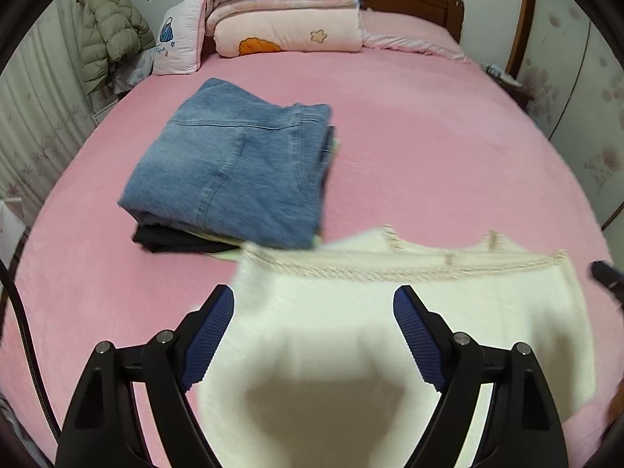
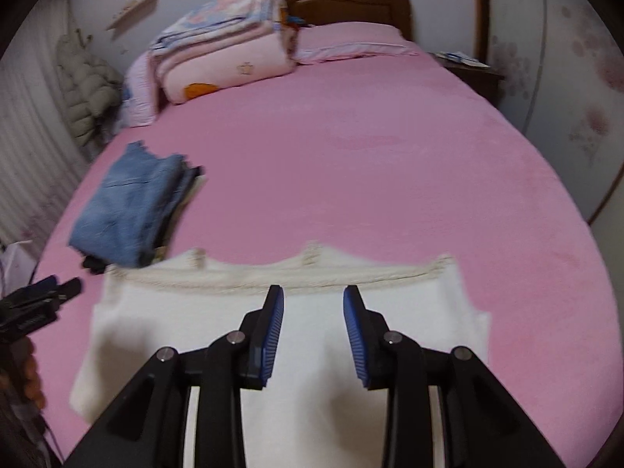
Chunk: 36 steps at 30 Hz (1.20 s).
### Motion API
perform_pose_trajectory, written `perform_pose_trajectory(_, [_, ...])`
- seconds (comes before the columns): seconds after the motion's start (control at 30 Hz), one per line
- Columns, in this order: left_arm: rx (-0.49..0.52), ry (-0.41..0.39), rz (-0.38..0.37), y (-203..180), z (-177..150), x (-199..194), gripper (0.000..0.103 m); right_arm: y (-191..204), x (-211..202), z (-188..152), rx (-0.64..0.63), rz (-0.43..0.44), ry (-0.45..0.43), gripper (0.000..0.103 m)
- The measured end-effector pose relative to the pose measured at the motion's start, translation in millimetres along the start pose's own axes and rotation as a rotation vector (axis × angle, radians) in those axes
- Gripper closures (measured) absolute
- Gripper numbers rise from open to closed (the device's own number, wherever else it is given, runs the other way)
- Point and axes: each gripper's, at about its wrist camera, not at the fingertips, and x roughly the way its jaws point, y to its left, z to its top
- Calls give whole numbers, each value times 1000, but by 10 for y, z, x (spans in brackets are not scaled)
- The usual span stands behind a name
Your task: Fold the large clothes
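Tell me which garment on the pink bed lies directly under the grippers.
The fluffy white garment with braided trim; the folded blue denim jeans lie farther off, leftward.

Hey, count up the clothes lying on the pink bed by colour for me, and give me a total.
Blue: 1, the folded blue denim jeans
Black: 1, a black garment under the jeans
White: 1, the white knitted garment with fringed edge
Pale: 1, a pale layer in the stack, partly hidden
Total: 4

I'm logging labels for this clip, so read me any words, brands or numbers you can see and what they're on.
None reads cleanly.
White pillow: small script under the blue bag picture, too blurred to read.
Left hand-held gripper: pale lettering on its black body, too blurred to read.
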Motion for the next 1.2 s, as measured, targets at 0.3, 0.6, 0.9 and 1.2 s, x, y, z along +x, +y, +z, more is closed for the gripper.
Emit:
perform_pose_trajectory(0.3, [-88,24,41,-168,-383,735,19,398,829,-385,9,151,100,71])
perform_pose_trajectory(0.6, [-186,87,102,384,-476,1285,17,-195,1219,-519,19,36,116,103])
perform_pose_trajectory(0.9, [-146,62,173,609,-463,1294,9,-1249,1047,-482,73,-304,97,103])
perform_pose_trajectory(1.2, [-117,70,205,582,-431,923,9,-1167,700,-469,115,-198,116,99])
